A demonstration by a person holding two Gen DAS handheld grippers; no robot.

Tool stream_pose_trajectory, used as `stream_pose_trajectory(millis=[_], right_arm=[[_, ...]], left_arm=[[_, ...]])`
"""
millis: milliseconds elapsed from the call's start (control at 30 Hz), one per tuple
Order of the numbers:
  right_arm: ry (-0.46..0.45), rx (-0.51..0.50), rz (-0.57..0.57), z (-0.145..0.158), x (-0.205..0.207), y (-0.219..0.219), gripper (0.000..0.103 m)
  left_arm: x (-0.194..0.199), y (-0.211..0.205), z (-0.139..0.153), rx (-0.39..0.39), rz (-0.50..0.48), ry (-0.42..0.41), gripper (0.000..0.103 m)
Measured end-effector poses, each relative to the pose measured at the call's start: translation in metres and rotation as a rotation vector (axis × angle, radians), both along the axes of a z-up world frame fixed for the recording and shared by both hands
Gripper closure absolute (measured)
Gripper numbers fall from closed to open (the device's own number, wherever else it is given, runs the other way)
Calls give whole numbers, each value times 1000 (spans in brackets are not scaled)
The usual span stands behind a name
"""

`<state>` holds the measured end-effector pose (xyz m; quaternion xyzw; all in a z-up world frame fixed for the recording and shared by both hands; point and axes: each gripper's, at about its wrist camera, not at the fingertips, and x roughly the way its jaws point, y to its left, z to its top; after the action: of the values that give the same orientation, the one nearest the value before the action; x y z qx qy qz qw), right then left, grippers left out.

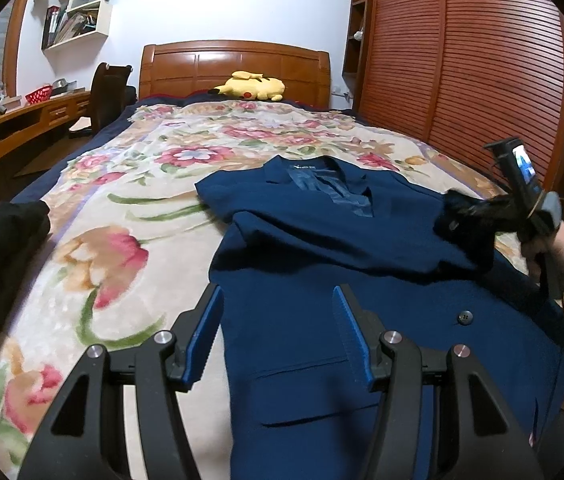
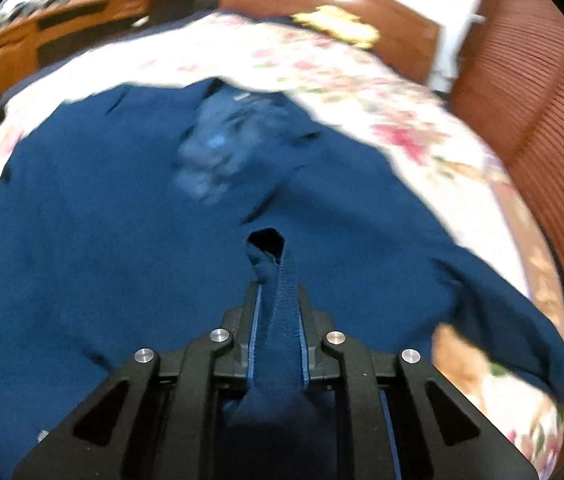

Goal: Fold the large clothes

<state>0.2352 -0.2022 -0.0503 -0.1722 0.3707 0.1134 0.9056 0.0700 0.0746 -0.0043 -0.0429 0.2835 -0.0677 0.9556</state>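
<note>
Navy woven jacket (image 1: 322, 240) lies flat (satin lining showing at collar) mid-frame on plush floral blanket (image 1: 122, 184); right gripper (image 2: 278, 280) pinches a fabric fold, left gripper (image 1: 278, 300) gapes empty.

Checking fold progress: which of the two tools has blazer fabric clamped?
The right tool, shut on a fold of the navy blazer; the left tool hangs open above it.

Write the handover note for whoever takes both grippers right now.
Left gripper: open, holding nothing, hanging over the jacket's lower front.
Right gripper: shut on a bunched fold of jacket cloth, on the jacket's right side.
Jacket: face up on the floral bedspread, collar toward the headboard, one sleeve already across the chest.
Done: that sleeve fold, it seems.
Left: bring the pinched cloth across, then fold the body up.
</note>
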Motion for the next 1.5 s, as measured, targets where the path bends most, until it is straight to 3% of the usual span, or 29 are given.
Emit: stream_pose_trajectory(millis=[200, 267, 333, 400, 433, 500, 700, 1033, 1433, 1500], right_arm=[[-15, -27, -154, 21, 1, -60, 90], [-7, -22, -170, 25, -1, -67, 81], [-13, -10, -172, 33, -7, -66, 58], [-68, -17, -142, 44, -12, -52, 44], [-80, 0, -117, 48, -11, -43, 42], [-81, 55, -30, 54, -7, -15, 42], [-49, 77, 197, 43, 20, 94, 42], [47, 124, 437, 23, 78, 243, 42], [225, 123, 464, -20, 140, 306, 42], [267, 130, 472, -26, 146, 308, 48]], left_arm=[[-4, 9, 2, 3, 13, -3, 47], [-6, 13, 2, 11, 21, -6, 47], [-7, 15, 3, 24, 29, -15, 47], [-8, 20, 3, 30, 32, -21, 47], [-7, 21, 4, 29, 32, -20, 47], [-5, 26, 2, 30, 40, -13, 47], [4, 40, -2, 26, 64, 6, 47], [26, 65, -15, 34, 115, 44, 47], [34, 68, -19, 39, 127, 51, 47], [35, 70, -19, 29, 131, 55, 47]])
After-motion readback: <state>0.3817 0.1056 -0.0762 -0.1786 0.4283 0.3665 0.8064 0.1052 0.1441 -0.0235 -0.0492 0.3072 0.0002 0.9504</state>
